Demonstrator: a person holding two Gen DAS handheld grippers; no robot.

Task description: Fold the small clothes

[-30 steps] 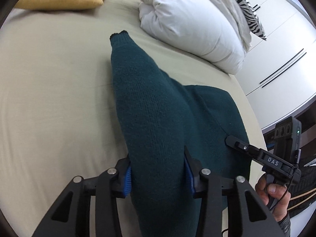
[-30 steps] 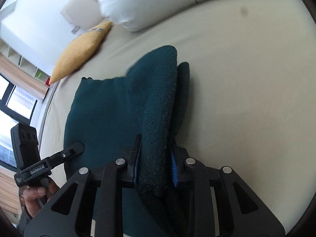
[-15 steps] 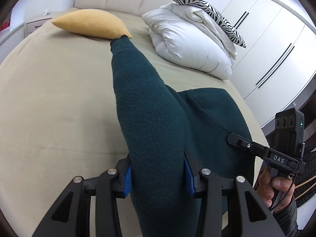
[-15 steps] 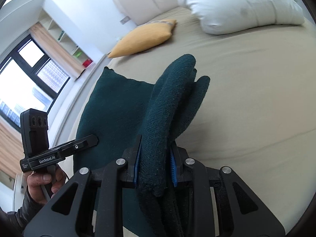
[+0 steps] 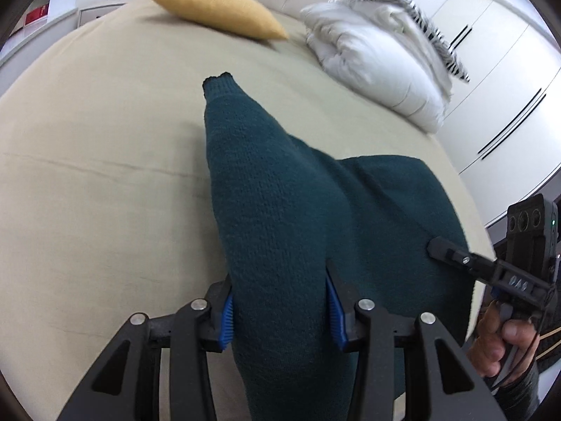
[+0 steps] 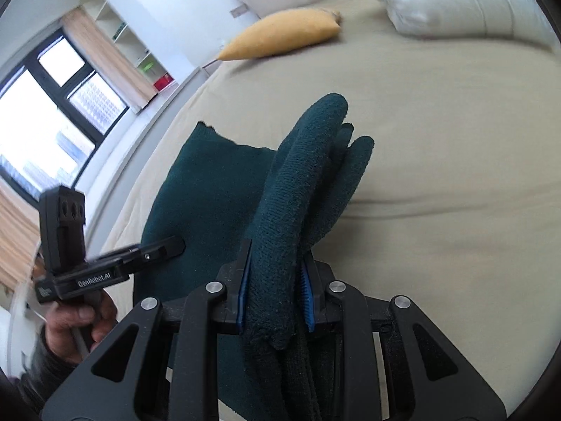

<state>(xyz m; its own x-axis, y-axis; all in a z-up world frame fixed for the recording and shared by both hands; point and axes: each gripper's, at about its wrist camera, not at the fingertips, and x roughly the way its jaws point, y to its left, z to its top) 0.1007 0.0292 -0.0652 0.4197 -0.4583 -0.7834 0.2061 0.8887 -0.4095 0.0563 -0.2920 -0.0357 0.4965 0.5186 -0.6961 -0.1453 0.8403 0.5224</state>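
Observation:
A dark teal knitted sweater [image 5: 378,207] lies on the beige bed. My left gripper [image 5: 280,310] is shut on a wide bunch of the sweater [image 5: 259,189], whose cuff end points away toward the pillows. My right gripper [image 6: 275,294] is shut on a bunched fold of the same sweater [image 6: 298,179], which stands up ahead of the fingers. The sweater's flat body [image 6: 210,189] spreads between the two grippers. Each gripper shows in the other's view, the right one [image 5: 491,270] at the sweater's right edge, the left one [image 6: 140,256] at its left edge.
The beige bed sheet [image 5: 105,182] stretches around the sweater. A yellow cushion [image 5: 217,12] and white pillows [image 5: 378,73] with a zebra-striped cushion [image 5: 403,7] lie at the head end. White wardrobes [image 5: 498,112] stand to the right, a window [image 6: 52,115] to the left.
Both grippers have tilted and shifted while still holding the sweater. The held sleeve end has dropped lower over the sheet in the left view. The right view has lifted toward the headboard.

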